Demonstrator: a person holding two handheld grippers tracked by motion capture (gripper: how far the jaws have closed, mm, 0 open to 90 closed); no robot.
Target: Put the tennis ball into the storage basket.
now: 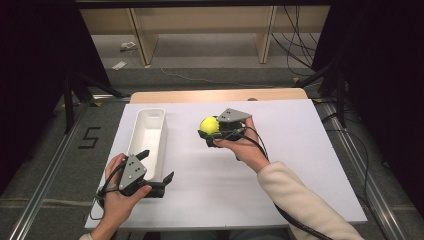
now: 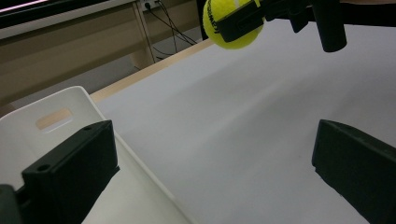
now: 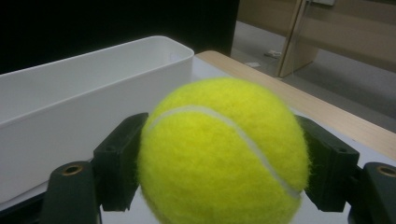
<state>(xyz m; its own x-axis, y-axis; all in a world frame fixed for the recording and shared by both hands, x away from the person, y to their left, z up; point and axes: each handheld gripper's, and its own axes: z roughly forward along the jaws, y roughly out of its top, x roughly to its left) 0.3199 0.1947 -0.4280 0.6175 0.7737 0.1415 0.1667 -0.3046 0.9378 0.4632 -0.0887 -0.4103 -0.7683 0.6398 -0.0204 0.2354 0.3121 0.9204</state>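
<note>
Carrying: one tennis ball [image 1: 209, 124], clamped between right gripper [image 1: 212, 131] jaws, apparently lifted off the desk [image 1: 280, 165].
Direction: one white bin [image 1: 149, 137] just left of the ball, long axis running away from the person.
Left gripper [image 1: 158, 176]: jaws wide apart, empty, straddling the bin's near corner.

White-topped table [image 1: 300, 165] w/ wooden far edge; long white bin [image 1: 150, 135] sits on its left.
</note>
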